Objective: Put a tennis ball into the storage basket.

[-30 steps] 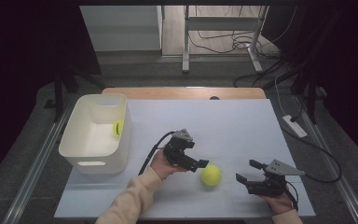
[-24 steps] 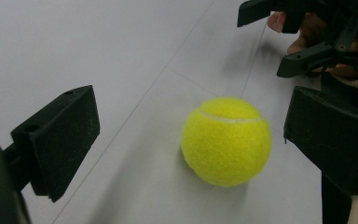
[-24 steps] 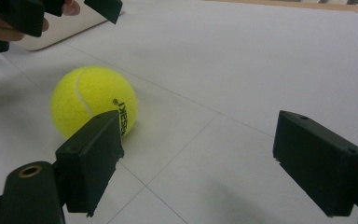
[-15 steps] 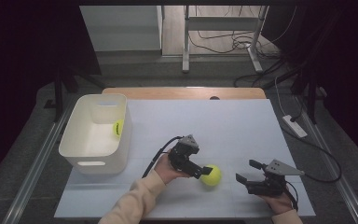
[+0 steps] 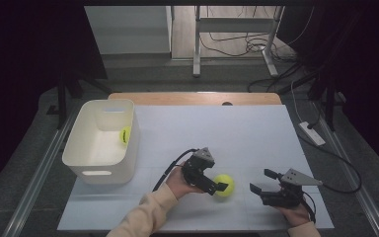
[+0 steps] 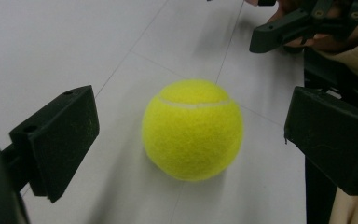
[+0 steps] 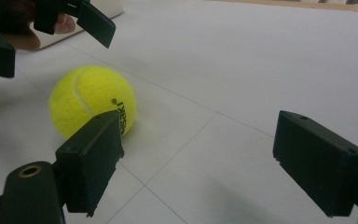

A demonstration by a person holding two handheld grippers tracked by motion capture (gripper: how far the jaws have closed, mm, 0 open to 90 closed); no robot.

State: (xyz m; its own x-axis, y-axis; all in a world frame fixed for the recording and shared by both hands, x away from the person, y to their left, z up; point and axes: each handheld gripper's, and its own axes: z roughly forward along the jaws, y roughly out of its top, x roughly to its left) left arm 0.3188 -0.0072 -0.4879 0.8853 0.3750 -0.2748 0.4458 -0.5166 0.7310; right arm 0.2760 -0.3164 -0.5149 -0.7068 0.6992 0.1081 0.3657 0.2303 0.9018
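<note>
Item 1. Fuzzy yellow-green felt tennis ball with a white seam and black lettering. It rests on the white table surface, toward the near edge and a little right of its middle. It sits between the spread jaws of the left gripper; in the left gripper view there is a clear gap on each side of the ball, no contact visible.

Item 2. Left gripper, black, two-jaw, held in the person's left hand, cream sleeve behind it. Jaws wide apart and flanking the ball. A black cable trails from it toward the near edge.

Item 3. Right gripper, black, two-jaw, with a grey three-cornered plate on top, held near the near right corner of the surface. Jaws wide apart with nothing between them. It stands apart from the ball, to the ball's right; in the right gripper view the ball lies beyond its left-hand jaw.

Item 4. White rectangular plastic bin with handle slots, at the left edge of the surface. A second yellow-green tennis ball lies inside, against the bin's right wall.

Item 5. White power strip on the floor just off the right edge.
</note>
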